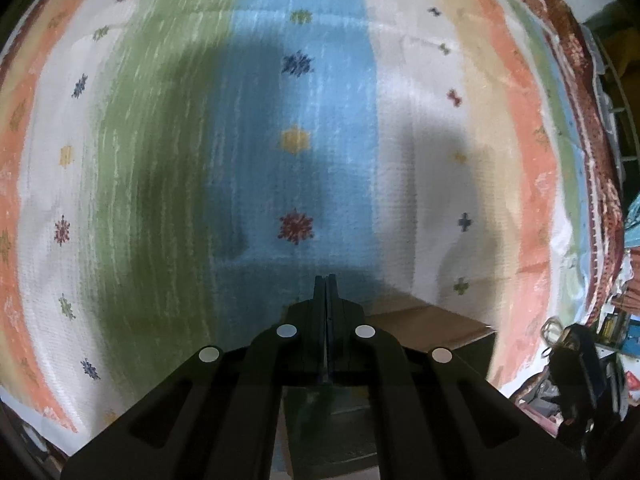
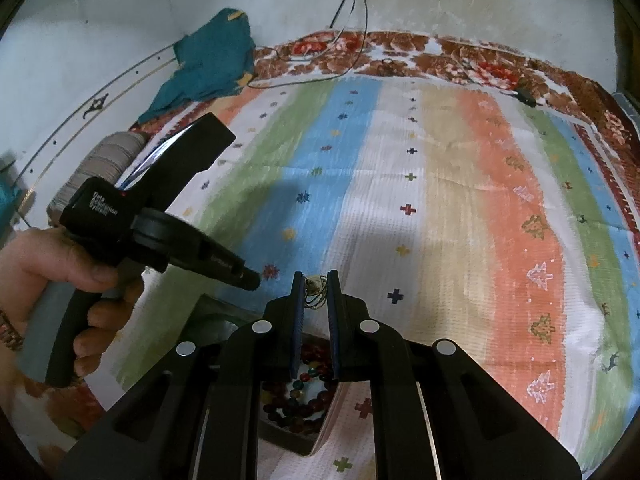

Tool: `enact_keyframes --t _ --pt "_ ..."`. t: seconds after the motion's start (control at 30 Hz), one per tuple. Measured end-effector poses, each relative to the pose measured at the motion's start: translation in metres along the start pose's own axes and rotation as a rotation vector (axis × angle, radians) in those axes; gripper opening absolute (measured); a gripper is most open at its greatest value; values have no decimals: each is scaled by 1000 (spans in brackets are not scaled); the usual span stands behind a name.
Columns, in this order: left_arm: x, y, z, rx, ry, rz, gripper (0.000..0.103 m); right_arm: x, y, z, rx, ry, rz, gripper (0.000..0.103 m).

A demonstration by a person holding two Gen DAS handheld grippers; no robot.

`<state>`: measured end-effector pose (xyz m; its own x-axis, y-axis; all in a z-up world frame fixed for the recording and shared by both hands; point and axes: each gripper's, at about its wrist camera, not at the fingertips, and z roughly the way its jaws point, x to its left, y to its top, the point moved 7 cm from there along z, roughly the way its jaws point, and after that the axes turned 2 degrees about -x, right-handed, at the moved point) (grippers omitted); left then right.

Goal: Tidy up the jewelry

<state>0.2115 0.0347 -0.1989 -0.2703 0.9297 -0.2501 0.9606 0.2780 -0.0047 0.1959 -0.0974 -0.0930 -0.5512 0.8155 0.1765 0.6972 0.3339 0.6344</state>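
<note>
Right wrist view: our right claw [image 2: 315, 280] pinches one small wire-strung jewelry piece [image 2: 313, 286] above an open box [image 2: 306, 446] of many-coloured beads [image 2: 298, 394] on the striped bedspread [image 2: 440, 200]. Our left claw [image 2: 250, 278], its fingers pressed together and empty, reads "Data", the rest blurred. One hand [image 2: 60, 276] holds it.
</note>
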Motion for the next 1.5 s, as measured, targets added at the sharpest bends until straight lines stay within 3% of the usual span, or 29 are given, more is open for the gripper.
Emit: enact_keyframes --t 0.13,0.33,0.53,0.67,0.83,1.03,1.17,1.3,1.5 --pt "-3 -9 15 58 12 30 4 -3 2 8 13 -3 1 12" --pt "-10 -14 10 49 13 60 8 -5 2 8 17 -4 5 12" --pt "-6 -23 15 68 69 89 11 -5 1 12 29 -5 1 12" --pt "-3 -26 18 56 118 107 34 -4 0 12 31 -5 1 12" --pt "-6 -28 22 44 113 98 40 -4 -1 12 34 -6 -1 12" --pt "-7 -27 30 43 63 55 37 -6 -3 16 46 -8 -2 12" --pt "-18 -26 36 63 6 38 18 -6 -4 17 50 -10 -3 12" --pt "-23 -26 37 52 2 41 4 -6 -4 18 54 -12 -3 12" --pt "-29 -24 26 42 -8 51 0 -6 -3 18 53 -11 -1 12"
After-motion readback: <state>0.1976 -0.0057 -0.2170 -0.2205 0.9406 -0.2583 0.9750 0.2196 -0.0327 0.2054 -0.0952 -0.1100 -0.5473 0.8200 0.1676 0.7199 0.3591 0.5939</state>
